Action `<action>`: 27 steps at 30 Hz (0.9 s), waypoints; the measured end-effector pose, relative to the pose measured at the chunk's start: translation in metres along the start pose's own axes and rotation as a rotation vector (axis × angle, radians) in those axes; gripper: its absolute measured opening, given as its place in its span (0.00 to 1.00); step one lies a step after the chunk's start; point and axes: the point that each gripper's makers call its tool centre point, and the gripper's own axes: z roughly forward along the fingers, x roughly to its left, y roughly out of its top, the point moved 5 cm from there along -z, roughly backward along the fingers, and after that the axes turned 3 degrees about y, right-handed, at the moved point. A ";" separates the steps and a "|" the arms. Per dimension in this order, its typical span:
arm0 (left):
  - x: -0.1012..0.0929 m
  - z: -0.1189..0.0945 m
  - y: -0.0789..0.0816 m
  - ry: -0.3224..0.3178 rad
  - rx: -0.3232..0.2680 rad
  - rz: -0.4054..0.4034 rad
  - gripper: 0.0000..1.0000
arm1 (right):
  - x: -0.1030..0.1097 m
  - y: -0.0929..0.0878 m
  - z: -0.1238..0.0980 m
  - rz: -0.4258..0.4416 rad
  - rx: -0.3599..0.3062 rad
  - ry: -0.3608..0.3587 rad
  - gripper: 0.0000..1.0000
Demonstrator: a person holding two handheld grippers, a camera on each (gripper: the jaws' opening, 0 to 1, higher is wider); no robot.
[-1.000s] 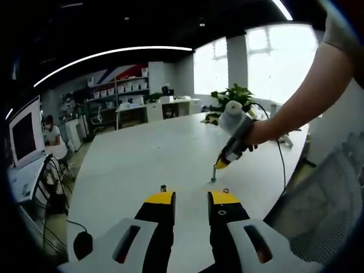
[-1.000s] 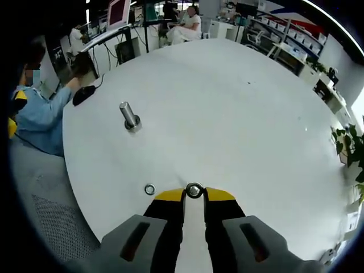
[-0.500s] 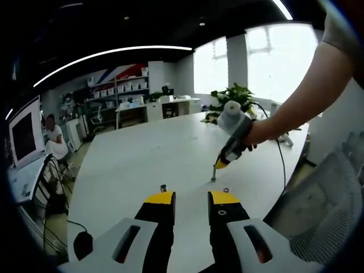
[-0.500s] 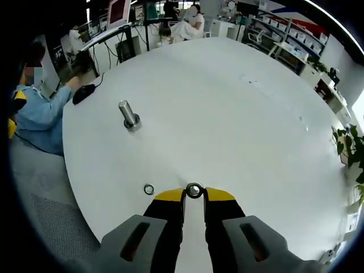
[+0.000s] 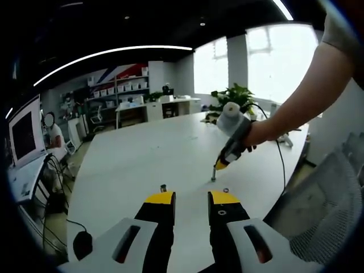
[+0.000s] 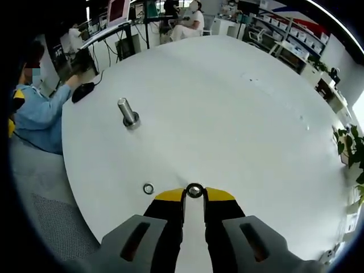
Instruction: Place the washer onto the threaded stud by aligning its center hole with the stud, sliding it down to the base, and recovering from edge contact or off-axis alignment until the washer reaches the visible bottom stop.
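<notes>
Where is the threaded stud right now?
In the right gripper view the threaded stud stands upright on the white table, upper left, apart from the loose washer and the right gripper.

In the right gripper view, the right gripper (image 6: 194, 192) points down toward the table, its yellow-tipped jaws nearly together and pinching a small metal washer (image 6: 194, 190) between the tips. The left gripper view shows the same tool (image 5: 216, 165) from afar — held in the person's hand (image 5: 248, 138), bare forearm (image 5: 304, 94) reaching in from the upper right, tips angled down. The left gripper (image 5: 191, 198) sits level and low, jaws parted with a clear gap — nothing between them.
</notes>
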 end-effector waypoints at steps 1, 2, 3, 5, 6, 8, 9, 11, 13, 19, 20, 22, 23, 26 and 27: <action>0.000 0.000 0.000 0.000 0.001 0.000 0.21 | 0.000 0.000 -0.001 -0.002 0.000 -0.003 0.14; 0.000 0.000 0.000 -0.001 0.001 0.000 0.21 | 0.000 0.000 -0.001 0.000 0.002 -0.002 0.14; 0.000 0.000 0.000 -0.001 0.000 0.001 0.21 | 0.000 -0.001 -0.001 0.002 0.004 -0.001 0.14; 0.000 0.000 0.000 -0.001 0.000 0.001 0.21 | 0.000 -0.001 -0.001 0.006 0.003 -0.001 0.14; 0.000 0.000 0.000 -0.001 0.001 0.002 0.21 | 0.000 -0.001 -0.001 0.008 0.001 -0.002 0.14; 0.000 0.000 0.000 0.000 0.000 0.001 0.21 | -0.001 -0.002 0.000 0.007 0.002 -0.001 0.15; 0.000 0.000 0.000 0.000 0.000 0.001 0.21 | 0.000 -0.002 -0.001 0.005 0.003 -0.001 0.15; 0.000 0.000 0.000 0.000 0.000 0.001 0.21 | 0.001 -0.001 -0.001 0.002 0.003 -0.001 0.15; 0.000 0.000 0.000 0.000 0.000 0.002 0.21 | 0.000 -0.001 -0.001 -0.003 0.001 -0.006 0.15; -0.001 0.000 0.000 -0.001 0.002 0.003 0.21 | -0.002 0.000 -0.002 0.010 -0.010 -0.007 0.17; -0.001 0.000 0.000 -0.001 0.002 0.003 0.21 | -0.002 0.000 -0.002 0.008 -0.008 -0.009 0.17; -0.001 0.000 0.000 -0.001 0.001 0.003 0.21 | -0.003 -0.001 -0.003 0.003 -0.006 -0.014 0.17; -0.001 0.000 0.000 -0.001 0.002 0.003 0.21 | -0.002 -0.001 -0.003 0.010 -0.006 -0.009 0.17; -0.001 0.000 0.000 -0.001 0.002 0.004 0.21 | -0.003 -0.002 -0.003 0.011 -0.008 -0.013 0.17; -0.001 0.000 0.000 -0.001 0.001 0.004 0.21 | -0.003 -0.003 -0.003 0.010 -0.006 -0.013 0.17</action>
